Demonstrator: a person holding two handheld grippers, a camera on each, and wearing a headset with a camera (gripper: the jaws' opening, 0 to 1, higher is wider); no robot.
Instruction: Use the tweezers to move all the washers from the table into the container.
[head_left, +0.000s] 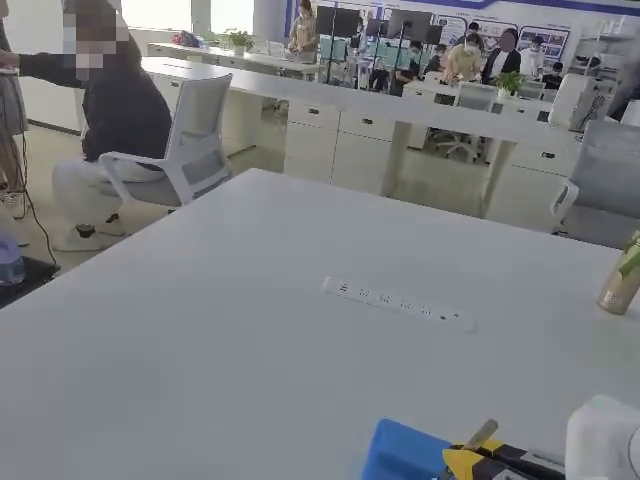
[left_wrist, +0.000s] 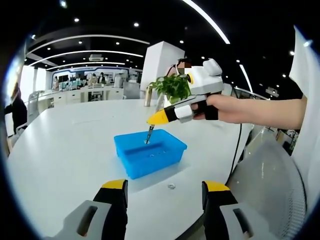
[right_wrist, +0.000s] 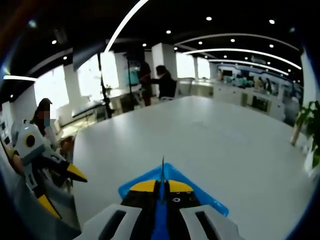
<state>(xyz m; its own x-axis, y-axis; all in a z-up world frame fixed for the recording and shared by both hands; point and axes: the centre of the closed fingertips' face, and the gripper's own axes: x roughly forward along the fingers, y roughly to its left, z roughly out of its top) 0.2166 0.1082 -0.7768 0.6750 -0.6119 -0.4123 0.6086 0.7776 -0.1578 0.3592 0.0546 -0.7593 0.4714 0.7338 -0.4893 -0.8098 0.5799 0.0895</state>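
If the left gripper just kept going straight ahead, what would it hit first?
Most likely the container, straight ahead of the left gripper. A washer lies on the table nearer, between the open jaws, but probably too low to touch; depth is unclear.

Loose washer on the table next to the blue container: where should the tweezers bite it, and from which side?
The washer lies flat on the table, just clear of the container. Probably best: bring the tweezers in the right gripper down steeply from above, one tip in the hole, one outside, pinching the band. Lying flat, it offers no edge side-on.
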